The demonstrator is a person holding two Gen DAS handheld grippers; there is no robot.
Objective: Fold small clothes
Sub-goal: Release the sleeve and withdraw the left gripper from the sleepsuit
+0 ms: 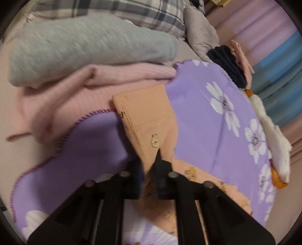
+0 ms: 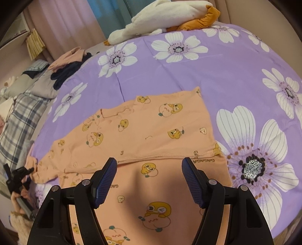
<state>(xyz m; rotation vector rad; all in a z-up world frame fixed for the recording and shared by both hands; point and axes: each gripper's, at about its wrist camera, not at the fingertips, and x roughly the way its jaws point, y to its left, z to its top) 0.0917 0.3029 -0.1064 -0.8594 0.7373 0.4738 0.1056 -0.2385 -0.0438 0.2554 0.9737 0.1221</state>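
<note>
A small peach garment (image 2: 151,130) printed with yellow cartoon ducks lies spread on a purple flowered sheet (image 2: 217,75). Its upper part is folded over the lower part. My left gripper (image 1: 148,162) is shut on the garment's sleeve cuff (image 1: 143,120) and holds it lifted off the sheet. The left gripper also shows at the left edge of the right wrist view (image 2: 24,172), gripping the sleeve end. My right gripper (image 2: 149,165) is open and empty, just above the garment's lower part near the folded hem.
Folded grey (image 1: 85,47) and pink (image 1: 75,90) cloths lie to the left of the sheet. A plaid pillow (image 2: 20,116), a dark garment (image 2: 66,75) and a white and orange plush toy (image 2: 166,17) lie at the sheet's far edge. Curtains hang behind.
</note>
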